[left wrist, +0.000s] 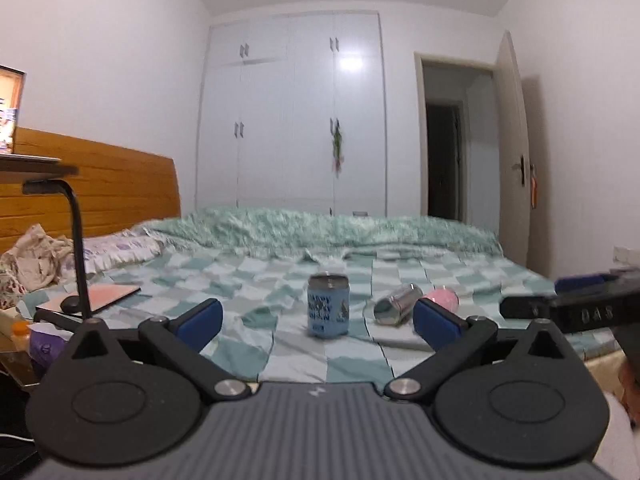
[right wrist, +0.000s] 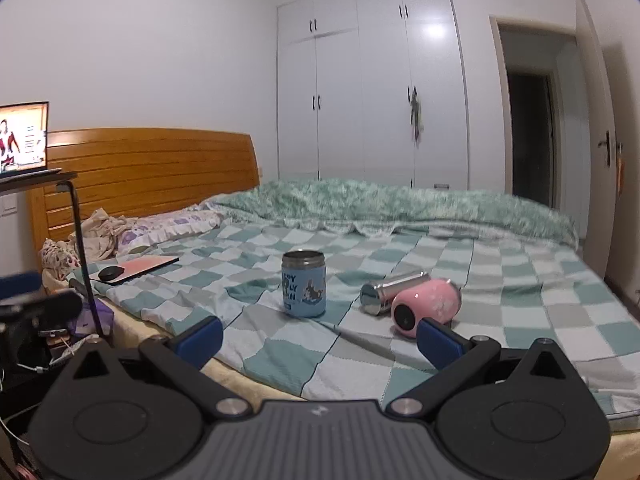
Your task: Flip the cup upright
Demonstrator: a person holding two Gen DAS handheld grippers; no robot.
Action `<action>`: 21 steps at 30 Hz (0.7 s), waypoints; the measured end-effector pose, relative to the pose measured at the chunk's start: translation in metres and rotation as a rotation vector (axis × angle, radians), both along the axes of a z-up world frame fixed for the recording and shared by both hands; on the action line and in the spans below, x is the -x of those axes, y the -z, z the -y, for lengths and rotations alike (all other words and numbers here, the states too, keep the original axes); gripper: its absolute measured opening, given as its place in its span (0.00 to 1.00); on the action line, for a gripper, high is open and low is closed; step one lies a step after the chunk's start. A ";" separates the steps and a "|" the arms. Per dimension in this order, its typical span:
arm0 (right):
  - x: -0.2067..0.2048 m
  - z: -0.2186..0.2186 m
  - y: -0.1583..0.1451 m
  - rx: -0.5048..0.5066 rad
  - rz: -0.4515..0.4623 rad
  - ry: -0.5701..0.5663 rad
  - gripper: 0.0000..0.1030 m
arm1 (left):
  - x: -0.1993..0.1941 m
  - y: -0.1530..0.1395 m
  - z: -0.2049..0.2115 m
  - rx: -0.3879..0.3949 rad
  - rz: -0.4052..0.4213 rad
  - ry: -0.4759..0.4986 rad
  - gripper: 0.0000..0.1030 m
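Note:
A blue cup (left wrist: 328, 306) (right wrist: 303, 284) with printed letters stands upright on the checked bed sheet. A steel cup (left wrist: 397, 304) (right wrist: 390, 292) lies on its side to its right. A pink cup (left wrist: 442, 298) (right wrist: 426, 307) lies on its side beside the steel one, its base toward the right wrist camera. My left gripper (left wrist: 318, 322) is open and empty, short of the blue cup. My right gripper (right wrist: 320, 340) is open and empty, near the bed's edge, its right finger (right wrist: 440, 342) just in front of the pink cup. The right gripper also shows in the left wrist view (left wrist: 568, 308) at the right.
A rumpled green quilt (right wrist: 400, 208) lies across the far side of the bed. A tablet with a black mouse (right wrist: 132, 270) lies at the left. A black stand (right wrist: 84, 256) holds a laptop (right wrist: 24, 140) by the wooden headboard (right wrist: 152, 164). White wardrobe and open door behind.

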State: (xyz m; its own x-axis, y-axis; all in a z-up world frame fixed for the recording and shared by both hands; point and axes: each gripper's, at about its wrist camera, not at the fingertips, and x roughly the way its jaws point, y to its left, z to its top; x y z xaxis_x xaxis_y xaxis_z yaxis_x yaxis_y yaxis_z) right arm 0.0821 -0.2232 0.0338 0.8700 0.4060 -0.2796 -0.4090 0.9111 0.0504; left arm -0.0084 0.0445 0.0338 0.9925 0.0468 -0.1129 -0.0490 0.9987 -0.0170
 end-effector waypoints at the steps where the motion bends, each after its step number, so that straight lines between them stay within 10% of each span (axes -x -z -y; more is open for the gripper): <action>1: 0.006 0.000 0.000 0.007 0.006 -0.012 1.00 | 0.000 0.000 0.000 0.016 0.001 0.004 1.00; 21: 0.049 -0.002 0.003 0.064 0.092 -0.016 1.00 | 0.013 0.004 0.002 0.055 0.029 -0.010 1.00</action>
